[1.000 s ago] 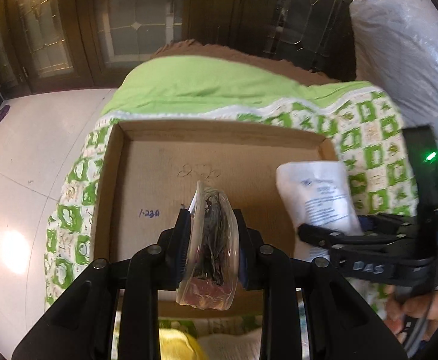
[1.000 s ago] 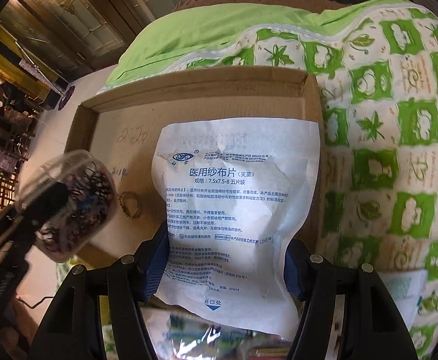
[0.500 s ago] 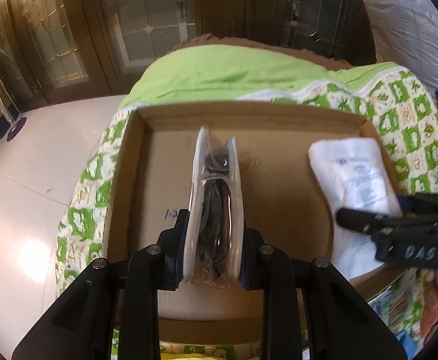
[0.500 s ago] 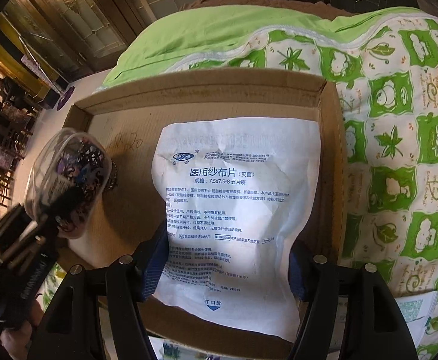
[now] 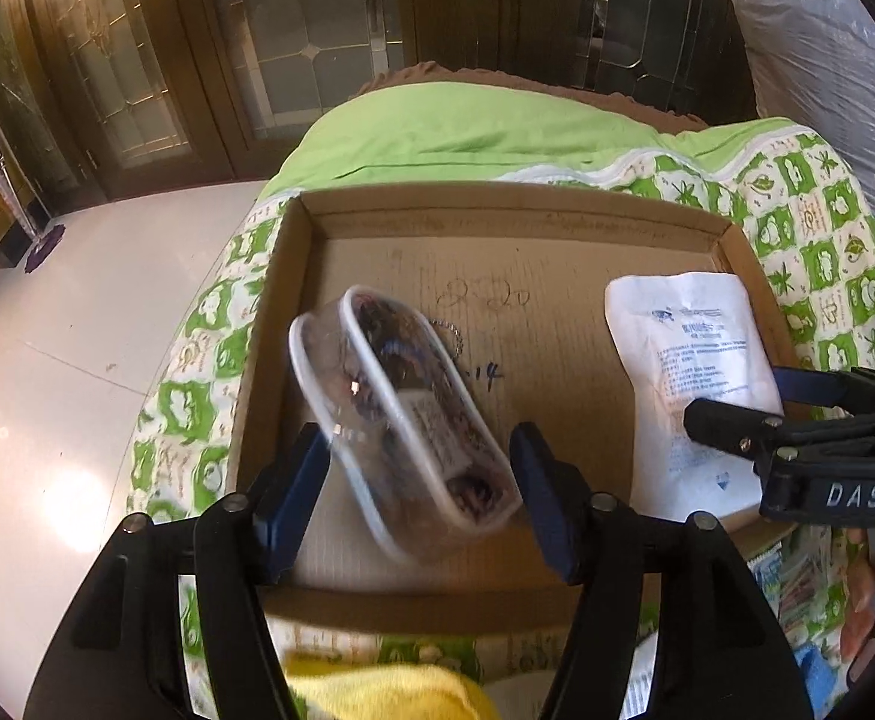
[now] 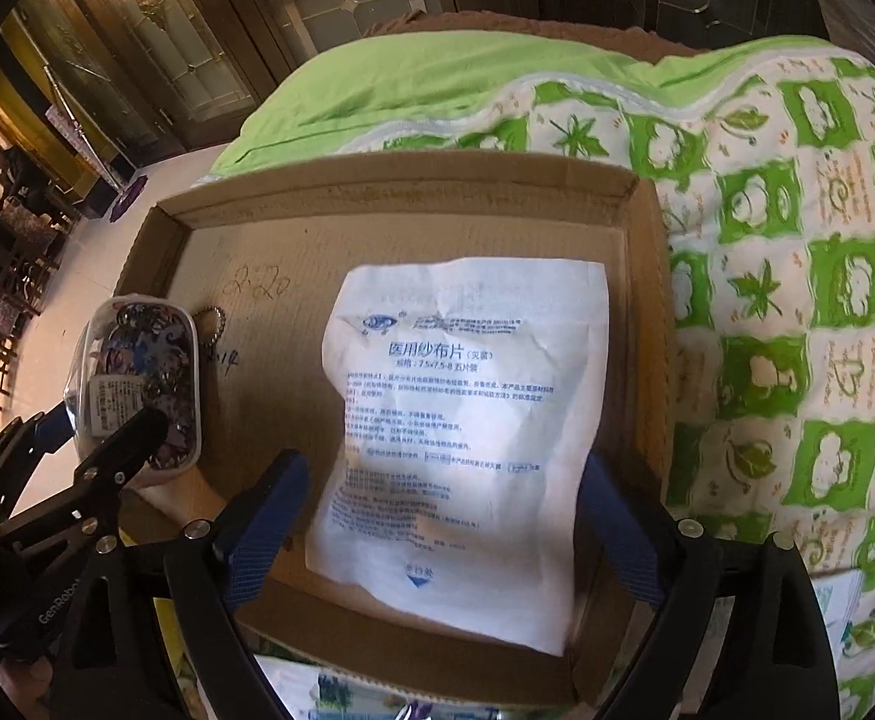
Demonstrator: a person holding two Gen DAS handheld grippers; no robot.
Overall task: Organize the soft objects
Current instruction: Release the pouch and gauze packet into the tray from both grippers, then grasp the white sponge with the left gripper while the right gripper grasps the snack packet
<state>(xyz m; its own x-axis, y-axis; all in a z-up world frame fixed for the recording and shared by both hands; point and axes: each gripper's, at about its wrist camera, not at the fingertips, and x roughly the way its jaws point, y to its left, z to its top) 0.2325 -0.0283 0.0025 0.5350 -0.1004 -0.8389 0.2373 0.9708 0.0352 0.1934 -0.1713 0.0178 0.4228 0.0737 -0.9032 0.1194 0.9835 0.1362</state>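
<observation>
Left tool (image 5: 416,495): just opened, clear pouch (image 5: 401,420) loose between pads.
Right tool (image 6: 443,516): just opened wide, gauze packet (image 6: 461,438) lying free in cardboard tray (image 6: 401,180).

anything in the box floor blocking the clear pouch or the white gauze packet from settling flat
Nothing visible does. The clear pouch tips between the just-opened left gripper pads; the gauze packet lies in the cardboard box with its near end over the rim, right gripper pads clear.
</observation>
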